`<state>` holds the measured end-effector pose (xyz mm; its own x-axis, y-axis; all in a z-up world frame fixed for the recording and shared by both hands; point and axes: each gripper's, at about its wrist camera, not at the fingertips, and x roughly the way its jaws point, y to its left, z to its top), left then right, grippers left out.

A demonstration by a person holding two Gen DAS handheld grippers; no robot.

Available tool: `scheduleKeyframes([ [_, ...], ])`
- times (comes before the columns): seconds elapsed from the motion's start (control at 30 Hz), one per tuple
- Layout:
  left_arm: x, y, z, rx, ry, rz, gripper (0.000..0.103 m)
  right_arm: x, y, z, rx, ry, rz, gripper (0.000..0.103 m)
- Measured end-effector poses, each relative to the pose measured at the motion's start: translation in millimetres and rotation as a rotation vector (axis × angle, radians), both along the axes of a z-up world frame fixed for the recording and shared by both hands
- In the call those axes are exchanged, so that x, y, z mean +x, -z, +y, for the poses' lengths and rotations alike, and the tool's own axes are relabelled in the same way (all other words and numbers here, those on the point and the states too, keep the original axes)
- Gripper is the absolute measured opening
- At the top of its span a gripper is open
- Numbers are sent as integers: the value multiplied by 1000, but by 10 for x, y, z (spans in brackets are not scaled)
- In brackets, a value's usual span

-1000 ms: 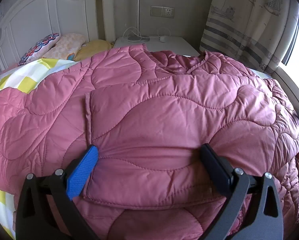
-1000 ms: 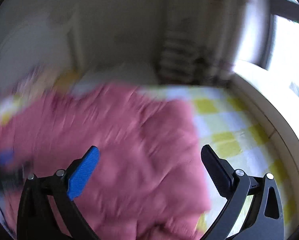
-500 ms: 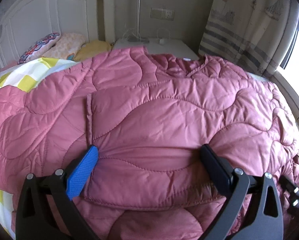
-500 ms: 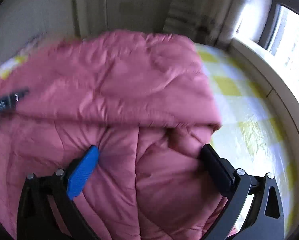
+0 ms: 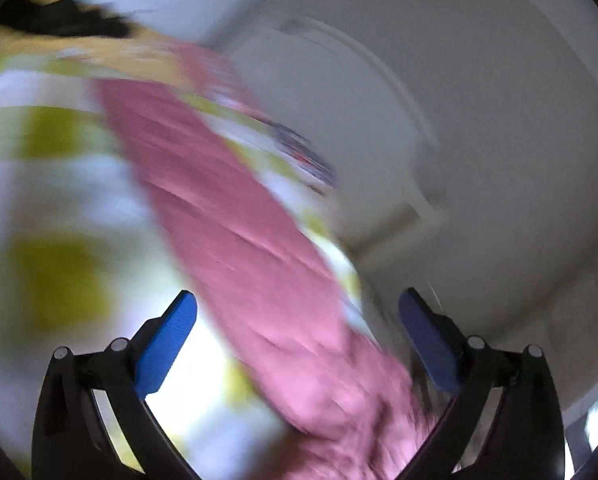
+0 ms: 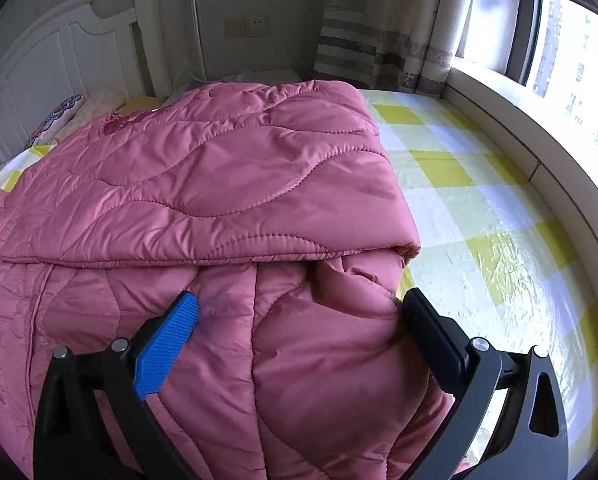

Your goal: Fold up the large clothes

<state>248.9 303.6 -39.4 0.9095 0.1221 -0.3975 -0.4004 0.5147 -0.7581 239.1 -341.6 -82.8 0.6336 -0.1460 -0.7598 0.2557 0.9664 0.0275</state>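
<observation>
The pink quilted jacket (image 6: pixel 227 184) is lying spread over the bed (image 6: pixel 479 208), filling the left and centre of the right wrist frame, with one padded panel folded over so its stitched edge is running across the middle. The right gripper (image 6: pixel 299 336) is sitting at the bottom of the frame with its fingers spread wide — nothing clenched between them, though the puffy fabric is bulging up in the gap and the black finger (image 6: pixel 431 336) is touching the jacket's lower right bulge. The yellow and white checked bedsheet (image 6: pixel 459 168) is showing on the right half of the frame, next to the windowsill (image 6: pixel 539 160). A striped curtain (image 6: pixel 379 40) is hanging at upper centre, a wall socket (image 6: pixel 247 26) is sitting to its left, and the white headboard (image 6: pixel 59 64) is taking up the upper left with a flowery pillow (image 6: pixel 55 120) under it. The left wrist view is badly smeared — the left gripper (image 5: pixel 299 336) is also showing its fingers released, and a blurry pink strip of jacket (image 5: pixel 239 240) is running diagonally from upper left down between them over checked sheet (image 5: pixel 59 272). I can't tell if it's touching either finger.
</observation>
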Motion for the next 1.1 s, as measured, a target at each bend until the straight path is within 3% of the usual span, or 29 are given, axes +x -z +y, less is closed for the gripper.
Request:
scheduleKeyframes([
  [0.03,-40,67,276,-45,-66,49,100,4,4,-2,-1,0,0,98],
  [0.13,63,228,780,-135,-129,135,99,8,13,-1,2,0,-2,98],
  [0.23,317,216,955,-94,-124,184,97,5,16,-16,12,-1,-7,98],
  [0.27,435,175,970,-61,-99,187,84,5,15,-18,15,-1,-9,98],
  [0.3,605,122,959,-38,-23,175,29,1,12,-26,19,-1,-13,98],
  [0.33,719,57,943,-32,11,196,8,-1,11,-33,22,-2,-16,98],
  [0.4,774,-228,744,40,10,128,7,-17,2,-62,39,1,-30,98],
  [0.5,829,-735,224,161,92,5,7,-50,-16,-120,75,15,-56,98],
  [0.57,894,-1142,-403,279,205,-79,7,-62,-19,-154,101,21,-66,98],
  [0.67,899,-1465,-1473,471,406,-150,8,-75,-20,-183,123,22,-75,98],
  [0.77,861,-1420,-2743,695,637,-162,12,-90,-25,-197,135,27,-83,98],
  [0.87,844,-1033,-3612,772,851,-121,23,-105,-16,-230,145,38,-83,98],
  [0.9,868,-851,-3868,777,938,-86,35,-111,-12,-246,153,45,-82,98],
  [0.93,843,-712,-4009,774,982,-61,52,-116,-7,-274,160,48,-82,98],
  [1.0,780,-513,-4186,735,1056,-23,76,-122,4,-311,181,54,-83,98],
  [1.03,705,-439,-4174,720,1059,-41,86,-127,10,-321,193,57,-84,98],
  [1.1,554,-400,-4085,747,1017,-74,96,-126,22,-346,211,58,-83,98],
])
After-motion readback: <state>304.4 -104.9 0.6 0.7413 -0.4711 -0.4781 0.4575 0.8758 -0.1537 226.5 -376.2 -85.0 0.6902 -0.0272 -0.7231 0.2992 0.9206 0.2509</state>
